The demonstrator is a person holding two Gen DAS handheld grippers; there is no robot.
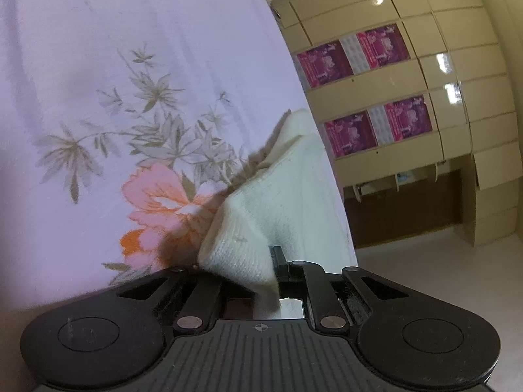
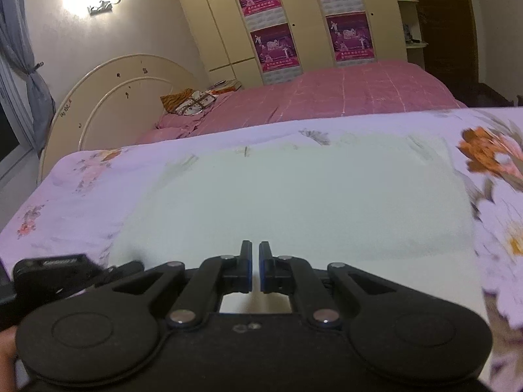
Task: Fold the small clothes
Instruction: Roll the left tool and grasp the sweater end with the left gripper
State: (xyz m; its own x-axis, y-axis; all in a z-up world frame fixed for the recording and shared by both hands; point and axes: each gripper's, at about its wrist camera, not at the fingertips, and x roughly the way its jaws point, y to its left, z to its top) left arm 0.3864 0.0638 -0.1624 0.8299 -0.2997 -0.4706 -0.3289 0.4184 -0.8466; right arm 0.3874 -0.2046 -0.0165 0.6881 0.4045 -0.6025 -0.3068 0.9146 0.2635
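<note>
White cloth pinched in left hand-held gripper, draped forward

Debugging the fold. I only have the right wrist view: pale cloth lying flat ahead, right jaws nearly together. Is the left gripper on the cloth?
Observer: Yes. In the left wrist view, the left gripper is shut on an edge of the cream knit cloth.
Operator: Is the cloth flat there?
Observer: No. It rises from the jaws in a creased ridge over the floral sheet.
Operator: Where on the bed?
Observer: Close to the sheet's edge. The wardrobe and the floor show just beyond it.
</note>
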